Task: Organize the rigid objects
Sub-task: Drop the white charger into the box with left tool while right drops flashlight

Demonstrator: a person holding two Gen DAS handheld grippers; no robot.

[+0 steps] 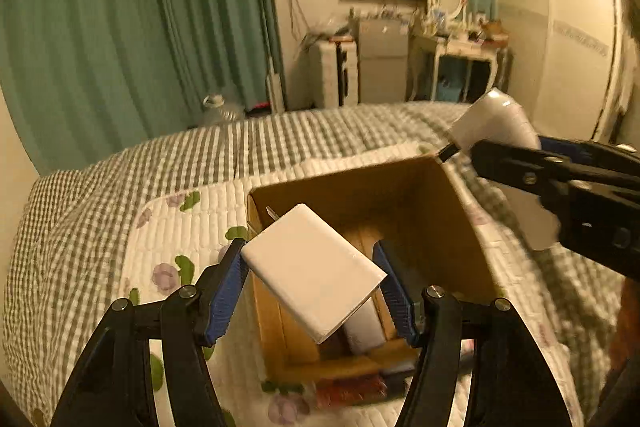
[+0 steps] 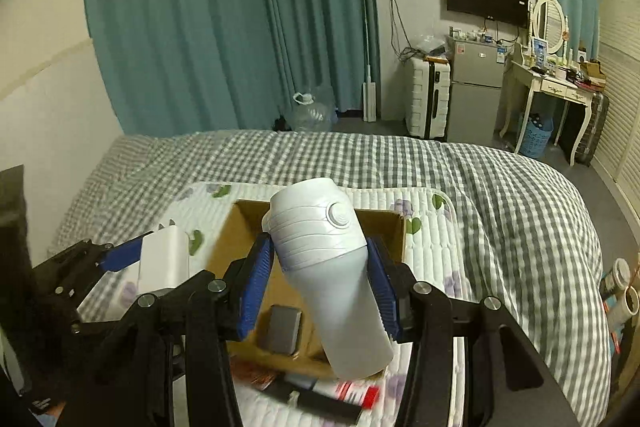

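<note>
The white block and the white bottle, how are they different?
The block is flat with square corners; the bottle is round and tall. The block is plain; the bottle has ridges and a round button. The left gripper holds the block; the right gripper holds the bottle. Both are white, tilted, above the cardboard box.

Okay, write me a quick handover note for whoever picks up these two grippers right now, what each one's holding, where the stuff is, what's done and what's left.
Left gripper: jaws shut on a flat white box, held tilted above the cardboard box.
Right gripper: jaws shut on a white bottle, cap end pointing away, also above the cardboard box.
The cardboard box sits open on the floral mat on the bed.
Done: a grey block already lies inside the cardboard box.
Left: probably lower both items in and release. A few blurred items lie on the mat at the near edge of the box; they may need packing too.
</note>
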